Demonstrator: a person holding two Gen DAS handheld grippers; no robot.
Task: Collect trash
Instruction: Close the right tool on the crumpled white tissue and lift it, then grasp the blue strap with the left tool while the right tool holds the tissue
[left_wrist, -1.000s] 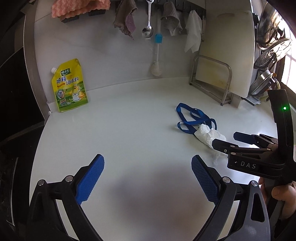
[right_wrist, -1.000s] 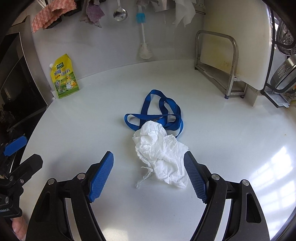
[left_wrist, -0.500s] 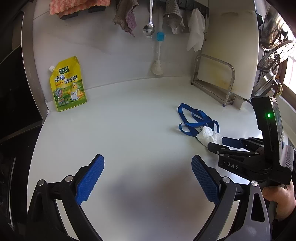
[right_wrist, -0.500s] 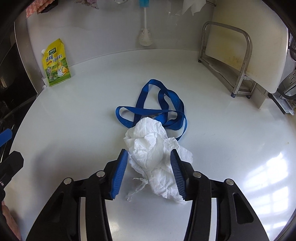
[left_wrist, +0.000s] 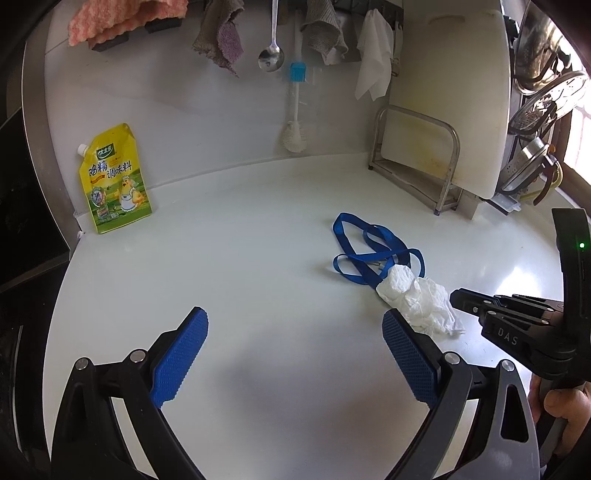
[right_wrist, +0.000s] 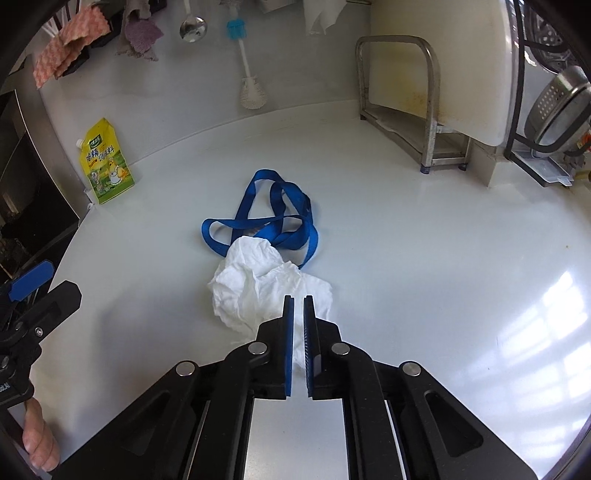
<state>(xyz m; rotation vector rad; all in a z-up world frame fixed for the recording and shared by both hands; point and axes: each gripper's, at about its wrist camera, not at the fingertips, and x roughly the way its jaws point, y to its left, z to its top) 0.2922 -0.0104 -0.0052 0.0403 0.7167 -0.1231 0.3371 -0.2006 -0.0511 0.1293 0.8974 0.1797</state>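
In the left wrist view, the left gripper (left_wrist: 293, 354) is seen at the bottom of the frame with its jaws spread wide and nothing between them, over bare tabletop (left_wrist: 240, 266). At the right of the frame the tissue (left_wrist: 417, 301) lies crumpled on the tabletop, its far end resting on the strap (left_wrist: 369, 254), and the right gripper (left_wrist: 458, 301) is seen at its near right edge; a second ago its two arms were seen standing apart there, whereas they are now drawn together at the tissue. A yellow pouch (left_wrist: 114, 181) leans against the wall at the upper left, well apart from the trash. In the right wrist view, the jaws of the right gripper (right_wrist: 298, 306) are seen pressed almost together in the lower middle of the frame, with a fold of the tissue (right_wrist: 258, 284) pinched between the pads; a second ago they were spread on either side of it. The tissue is still spread on the tabletop, not lifted, and the strap (right_wrist: 258, 221) lies looped just beyond it in the centre, partly covered by its far edge. The grasp is judged made, so lifting and carrying the tissue away is what remains, with the strap left to be collected and possibly dragged along.
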